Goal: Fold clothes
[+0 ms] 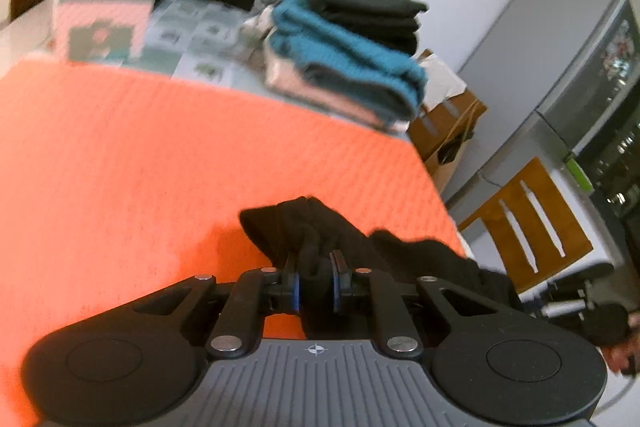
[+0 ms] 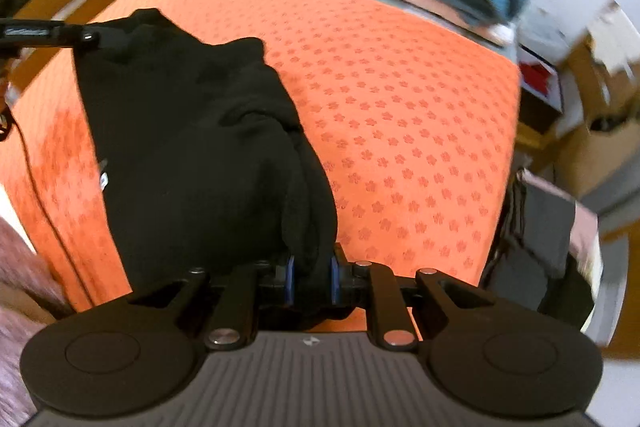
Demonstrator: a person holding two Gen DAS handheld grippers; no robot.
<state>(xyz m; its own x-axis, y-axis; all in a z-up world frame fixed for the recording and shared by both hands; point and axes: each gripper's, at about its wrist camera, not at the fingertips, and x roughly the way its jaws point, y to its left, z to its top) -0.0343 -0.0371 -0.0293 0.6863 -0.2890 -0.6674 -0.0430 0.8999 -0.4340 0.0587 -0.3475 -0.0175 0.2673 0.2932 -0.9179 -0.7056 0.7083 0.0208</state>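
My left hand-held gripper point(image 1: 316, 263) is clamped on one bunched edge of the black garment point(image 2: 192, 147). The garment hangs over the orange surface point(image 2: 400, 107). My right hand-held gripper point(image 2: 312, 267) is clamped on the opposite edge.

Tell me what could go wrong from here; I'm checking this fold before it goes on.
1. Both grippers, left and right, pinch bunched folds of the black garment, so a layer may slip out.
2. The garment looks creased between them; laid down like this, it may fold unevenly on the orange mat.
3. The folded stack sits near the table's edge; a wide swing might knock it.
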